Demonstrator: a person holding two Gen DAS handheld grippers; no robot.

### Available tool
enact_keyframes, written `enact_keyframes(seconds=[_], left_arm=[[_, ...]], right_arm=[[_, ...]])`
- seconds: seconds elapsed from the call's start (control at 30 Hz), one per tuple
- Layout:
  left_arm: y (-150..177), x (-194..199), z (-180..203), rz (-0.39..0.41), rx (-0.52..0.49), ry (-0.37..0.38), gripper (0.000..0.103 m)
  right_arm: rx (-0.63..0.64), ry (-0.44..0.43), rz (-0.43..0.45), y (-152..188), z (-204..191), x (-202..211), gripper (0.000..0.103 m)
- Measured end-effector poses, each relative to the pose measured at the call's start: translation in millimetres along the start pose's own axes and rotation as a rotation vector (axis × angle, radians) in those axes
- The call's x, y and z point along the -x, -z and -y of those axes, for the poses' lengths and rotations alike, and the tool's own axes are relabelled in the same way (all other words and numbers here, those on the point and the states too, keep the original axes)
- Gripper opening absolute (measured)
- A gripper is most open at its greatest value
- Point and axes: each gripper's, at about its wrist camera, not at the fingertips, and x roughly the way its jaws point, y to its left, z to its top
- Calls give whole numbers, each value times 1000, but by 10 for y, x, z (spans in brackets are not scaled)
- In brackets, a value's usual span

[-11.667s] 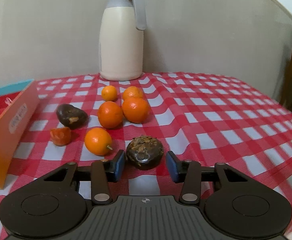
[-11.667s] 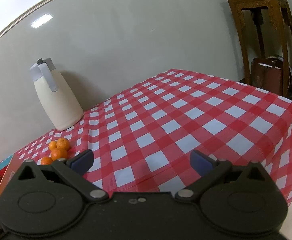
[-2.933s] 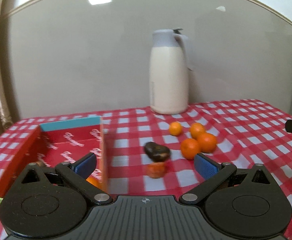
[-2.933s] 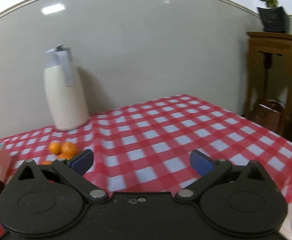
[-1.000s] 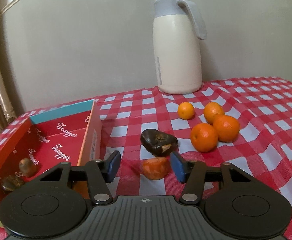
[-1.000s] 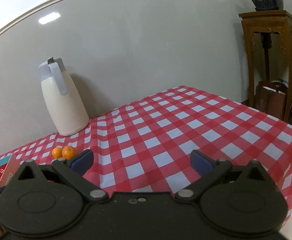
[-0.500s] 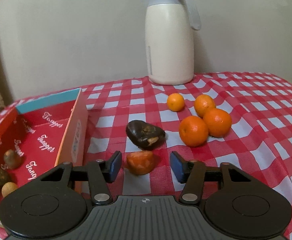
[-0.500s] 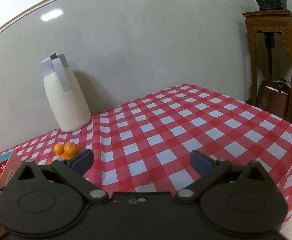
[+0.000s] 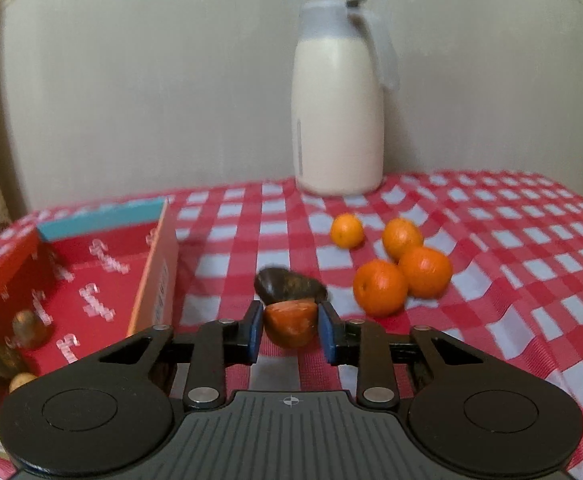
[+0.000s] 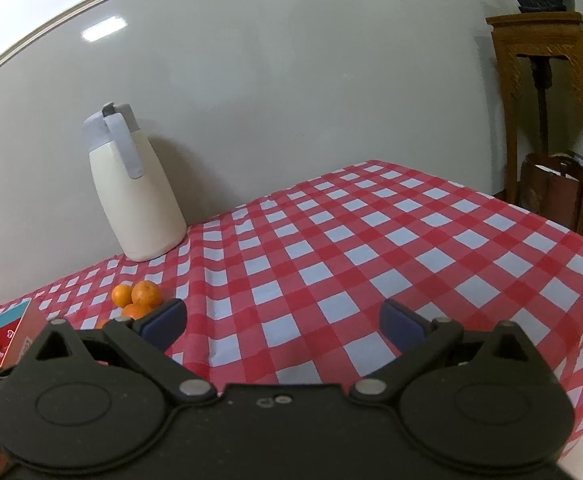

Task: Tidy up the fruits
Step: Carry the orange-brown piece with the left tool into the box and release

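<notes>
Left wrist view: the left gripper (image 9: 290, 330) has its blue pads clamped on a reddish-orange fruit piece (image 9: 290, 320). Just beyond it lies a dark fruit (image 9: 289, 286), and further out to its right four oranges (image 9: 379, 287) cluster on the red-and-white checked tablecloth (image 9: 511, 248). A red box (image 9: 153, 276) sits off to its left with a few small brownish fruits (image 9: 29, 328) inside. A cream jug (image 9: 337, 120) stands far ahead against the grey wall.

From the right wrist view, the right gripper (image 10: 283, 322) hangs over the cloth with its fingers spread wide, nothing between them. A wooden stand (image 10: 547, 92) rises far to its right.
</notes>
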Motion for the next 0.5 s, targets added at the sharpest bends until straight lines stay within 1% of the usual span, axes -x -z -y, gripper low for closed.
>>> enact_keyframes(seconds=[0.1,0.3,0.43,0.5], left_arm=[[-40,103,-18,51,-13,-16,30],[-108,244,-280,99,29,-68,30],[-109,328,-545,114,65,-120,30],[-97,336,-679,105,79,-145,30]], right_arm=[[-7,1,1,1,9,3,103],[8,-3,-7,18,-55,-18,103],[15,-18,-13,34,-142,-40,103],[25,-27,-14,45,-209,-49,103]])
